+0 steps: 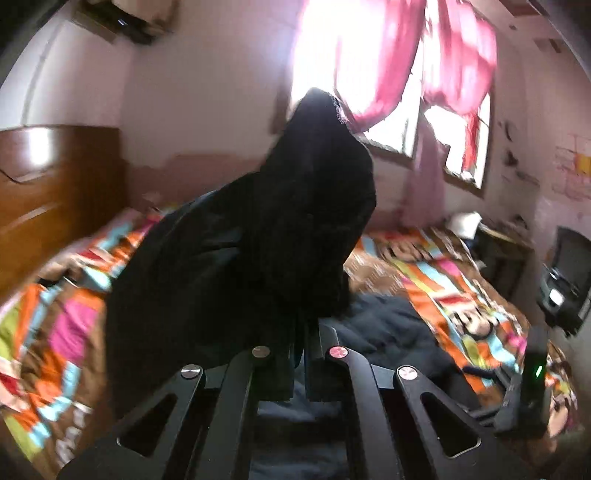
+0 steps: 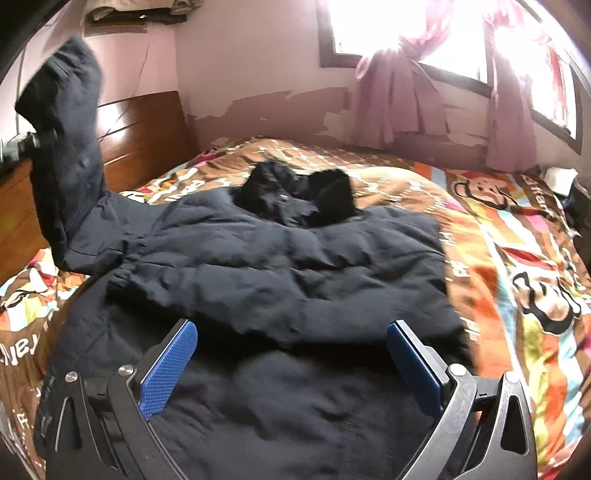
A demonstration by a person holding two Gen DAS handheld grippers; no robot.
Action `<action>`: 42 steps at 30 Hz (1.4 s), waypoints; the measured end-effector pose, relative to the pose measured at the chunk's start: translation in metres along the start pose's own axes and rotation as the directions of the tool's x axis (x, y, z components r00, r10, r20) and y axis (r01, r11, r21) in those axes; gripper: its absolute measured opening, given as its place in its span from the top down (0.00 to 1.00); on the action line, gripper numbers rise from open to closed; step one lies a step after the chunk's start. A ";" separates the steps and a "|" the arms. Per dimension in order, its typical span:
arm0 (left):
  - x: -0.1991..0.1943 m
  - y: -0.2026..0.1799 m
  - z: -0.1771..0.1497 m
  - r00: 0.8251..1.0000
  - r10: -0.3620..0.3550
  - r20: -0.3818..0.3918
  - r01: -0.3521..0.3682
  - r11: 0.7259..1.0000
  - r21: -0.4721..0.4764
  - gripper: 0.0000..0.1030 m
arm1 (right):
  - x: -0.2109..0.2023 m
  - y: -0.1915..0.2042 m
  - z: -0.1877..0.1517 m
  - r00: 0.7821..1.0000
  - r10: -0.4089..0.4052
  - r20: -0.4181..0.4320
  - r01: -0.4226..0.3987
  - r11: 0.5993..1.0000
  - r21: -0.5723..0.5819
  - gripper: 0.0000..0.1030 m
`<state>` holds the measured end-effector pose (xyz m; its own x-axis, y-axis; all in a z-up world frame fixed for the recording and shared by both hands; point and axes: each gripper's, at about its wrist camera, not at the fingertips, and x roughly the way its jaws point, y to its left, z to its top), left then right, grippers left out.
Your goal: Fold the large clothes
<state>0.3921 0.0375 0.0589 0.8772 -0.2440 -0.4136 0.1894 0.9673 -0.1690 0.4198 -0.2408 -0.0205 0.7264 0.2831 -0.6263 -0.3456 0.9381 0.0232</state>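
Right wrist — "Paul Frank" bedspread (image 2: 517,236), dark jacket (image 2: 295,266)

Both wrist views face the window (image 2: 424,29); sharing the bed (image 2: 517,229).

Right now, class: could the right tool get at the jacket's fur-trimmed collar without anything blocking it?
Probably yes. The right tool is open and empty above the jacket; the collar lies exposed farther up the bed, nothing between. The left tool holds the sleeve up, off to the side.
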 end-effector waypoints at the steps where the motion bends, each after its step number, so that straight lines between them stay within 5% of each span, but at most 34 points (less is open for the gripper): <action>1: 0.012 -0.007 -0.009 0.999 -0.018 -0.031 0.018 1.000 -0.001 0.99 | -0.002 -0.008 -0.002 1.000 -0.007 -0.003 0.007 1.000 0.007 0.00; 6: 0.061 -0.039 -0.046 0.984 -0.066 -0.168 0.069 0.997 0.017 0.99 | -0.001 -0.043 -0.009 1.000 -0.009 -0.021 0.010 0.997 0.072 0.00; 11: 0.093 -0.062 -0.084 0.952 -0.104 -0.288 0.124 0.991 0.052 0.99 | 0.019 -0.070 -0.012 0.989 0.146 -0.015 -0.139 0.963 0.229 0.00; 16: 0.107 -0.069 -0.112 0.932 -0.104 -0.347 0.148 0.984 0.103 0.99 | 0.051 -0.077 -0.010 0.932 0.361 0.026 -0.338 0.843 0.418 0.00; 24: 0.112 -0.060 -0.136 0.900 -0.118 -0.420 0.172 0.981 0.094 0.89 | 0.077 -0.064 0.003 0.855 0.515 0.064 -0.462 0.699 0.546 0.00; 27: 0.108 -0.061 -0.139 0.892 -0.148 -0.427 0.198 0.977 0.075 0.62 | 0.086 -0.057 0.004 0.868 0.496 0.001 -0.418 0.730 0.541 0.18; 29: 0.100 -0.063 -0.139 0.902 -0.158 -0.401 0.202 0.977 0.070 0.39 | 0.091 -0.052 0.002 0.886 0.460 -0.054 -0.367 0.769 0.523 0.46; 34: 0.076 -0.059 -0.135 0.923 -0.141 -0.359 0.184 0.979 0.089 0.34 | 0.091 -0.048 -0.008 0.913 0.388 -0.125 -0.280 0.821 0.498 0.85; 38: 0.060 -0.040 -0.125 0.942 -0.082 -0.324 0.110 0.991 0.070 0.34 | 0.081 -0.039 -0.004 0.928 0.338 -0.155 -0.250 0.876 0.412 0.93; 42: 0.045 -0.017 -0.109 0.957 -0.015 -0.289 0.033 0.998 0.059 0.34 | 0.058 -0.017 0.013 0.968 0.197 -0.153 -0.163 0.965 0.205 0.95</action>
<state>0.3802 0.0026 -0.0548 0.7095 -0.2680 -0.6517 0.2437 0.9611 -0.1298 0.4759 -0.2377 -0.0470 0.5447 0.4281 -0.7211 -0.3302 0.8999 0.2848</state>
